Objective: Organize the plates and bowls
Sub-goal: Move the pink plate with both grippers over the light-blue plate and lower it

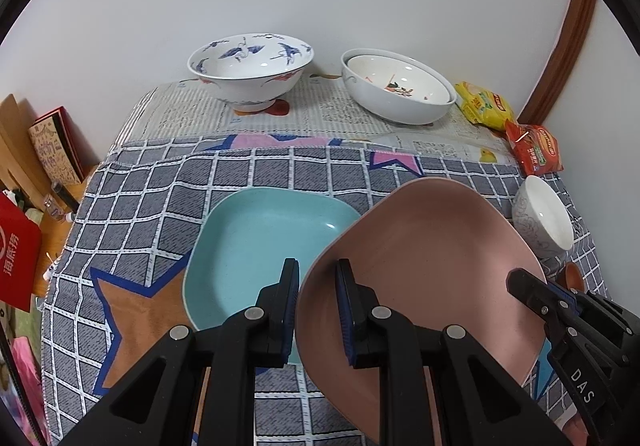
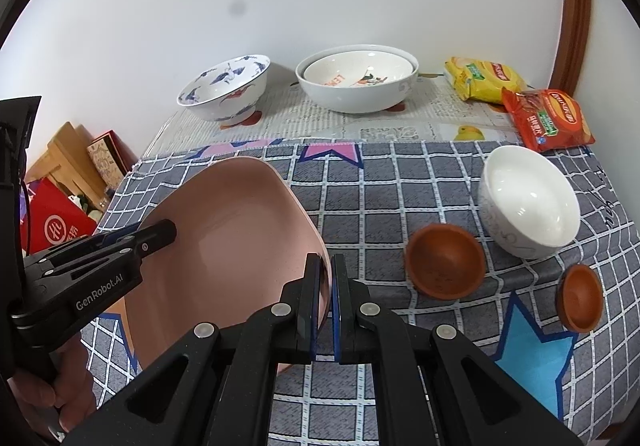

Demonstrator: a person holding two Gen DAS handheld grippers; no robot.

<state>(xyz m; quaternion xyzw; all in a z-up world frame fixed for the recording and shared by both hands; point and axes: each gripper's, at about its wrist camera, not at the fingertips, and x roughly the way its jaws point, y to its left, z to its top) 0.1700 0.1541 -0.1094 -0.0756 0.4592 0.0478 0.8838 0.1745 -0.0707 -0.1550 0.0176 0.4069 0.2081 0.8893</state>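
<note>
Both grippers are on the same dish here: the left gripper (image 1: 318, 278) has its jaws nearly closed, pinching the near-left rim of the pink plate (image 1: 432, 246), and the right gripper (image 2: 325, 274) is clamped tight on the opposite rim, jaws all but together on that thin edge. The plate hangs tilted between them, lifted off the checked cloth (image 1: 160, 181), its far edge overlapping the right side of the teal square plate (image 1: 260, 238) that lies flat beneath it. Out to the right, a small white bowl (image 2: 528, 201) sits on the cloth, with a brown bowl (image 2: 446, 262) just beside it and a smaller brown bowl (image 2: 582, 298) near the table edge. At the back, against the wall, a blue-patterned bowl (image 1: 250, 65) stands on newspaper, and well to its right a white bowl with another nested inside (image 1: 400, 89). A yellow snack packet (image 2: 480, 77) and a red packet (image 2: 546, 117) lie in the far right corner.
</note>
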